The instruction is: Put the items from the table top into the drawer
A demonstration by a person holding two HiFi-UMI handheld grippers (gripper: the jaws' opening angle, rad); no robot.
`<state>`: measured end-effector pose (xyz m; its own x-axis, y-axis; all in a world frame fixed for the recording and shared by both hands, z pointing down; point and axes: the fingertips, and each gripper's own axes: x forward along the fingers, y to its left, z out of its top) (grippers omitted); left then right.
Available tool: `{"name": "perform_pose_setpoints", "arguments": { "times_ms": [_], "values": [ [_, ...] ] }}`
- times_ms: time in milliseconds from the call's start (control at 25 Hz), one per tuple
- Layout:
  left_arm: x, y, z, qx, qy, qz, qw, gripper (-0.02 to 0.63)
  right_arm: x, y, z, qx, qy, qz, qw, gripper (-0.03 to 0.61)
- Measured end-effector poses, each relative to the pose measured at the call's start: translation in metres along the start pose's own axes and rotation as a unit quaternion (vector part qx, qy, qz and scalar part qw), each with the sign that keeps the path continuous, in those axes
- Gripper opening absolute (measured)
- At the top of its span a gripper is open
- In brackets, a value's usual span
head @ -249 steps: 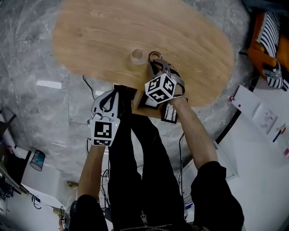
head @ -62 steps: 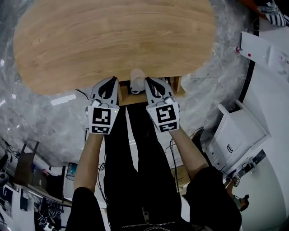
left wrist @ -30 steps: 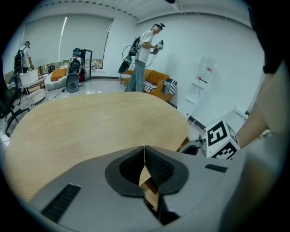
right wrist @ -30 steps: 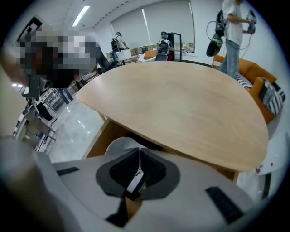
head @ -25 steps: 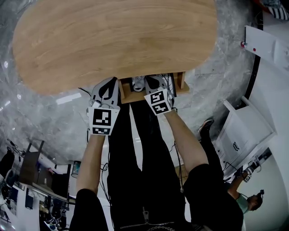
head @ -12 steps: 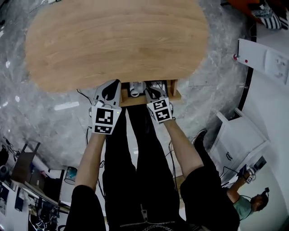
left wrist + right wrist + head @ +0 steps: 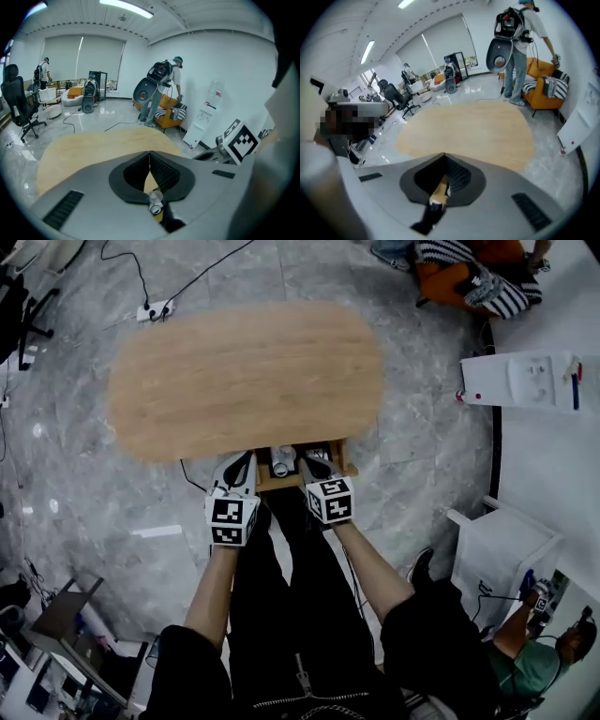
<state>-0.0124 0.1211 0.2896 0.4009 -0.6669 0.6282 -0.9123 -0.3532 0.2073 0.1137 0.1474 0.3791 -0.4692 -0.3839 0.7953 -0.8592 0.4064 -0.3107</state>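
The oval wooden table [image 7: 244, 371] has a bare top. Its drawer [image 7: 339, 465] stands open at the near edge, with a white roll [image 7: 281, 468] lying inside. My left gripper [image 7: 247, 458] hovers above the drawer's left part, jaws shut and empty. In the left gripper view its gripper [image 7: 150, 153] has its tips meeting, with the roll [image 7: 155, 202] visible below them. My right gripper [image 7: 307, 459] hangs above the drawer's right part. Its jaws have just been closing and now meet with nothing between them [image 7: 444, 158]; drawer wood [image 7: 439, 190] shows beneath.
Grey marble floor surrounds the table. A power strip with cables [image 7: 150, 307] lies far left, an orange sofa [image 7: 450, 273] far right, a white cabinet [image 7: 525, 381] on the right. A person with a backpack [image 7: 159, 89] stands beyond the table; an office chair [image 7: 18, 105] stands at the left.
Both grippers have risen from the drawer mouth. The head view has pulled back, so the table looks smaller. The roll, on the table top ten seconds ago, now lies in the drawer.
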Motion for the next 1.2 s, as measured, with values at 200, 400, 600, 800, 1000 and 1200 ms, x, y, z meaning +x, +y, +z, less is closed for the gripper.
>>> {"name": "perform_pose_setpoints", "arguments": {
  "times_ms": [200,400,600,800,1000,1200],
  "values": [
    [-0.05,-0.018,0.029,0.012,-0.03,-0.003,0.9995,0.014,-0.062,0.04,0.053,0.021,-0.089,-0.011,0.996,0.009],
    [-0.1,-0.045,0.037,0.036,-0.058,-0.011,0.9976,0.014,-0.119,0.087,0.056,0.013,-0.139,-0.003,0.99,0.008],
    [-0.142,-0.064,0.024,0.043,-0.07,-0.011,0.9966,0.014,-0.168,0.12,0.045,0.013,-0.178,-0.006,0.984,0.008],
    [-0.164,-0.07,0.023,0.047,-0.083,-0.016,0.9953,0.014,-0.195,0.138,0.048,0.011,-0.208,-0.013,0.978,0.008],
    [-0.19,-0.072,0.018,0.055,-0.092,-0.02,0.9941,0.014,-0.218,0.163,0.044,0.009,-0.231,-0.019,0.973,0.008],
    [-0.211,-0.082,0.023,0.048,-0.109,-0.009,0.9928,0.014,-0.241,0.175,0.042,-0.012,-0.244,-0.016,0.969,0.008]
  ]
}}
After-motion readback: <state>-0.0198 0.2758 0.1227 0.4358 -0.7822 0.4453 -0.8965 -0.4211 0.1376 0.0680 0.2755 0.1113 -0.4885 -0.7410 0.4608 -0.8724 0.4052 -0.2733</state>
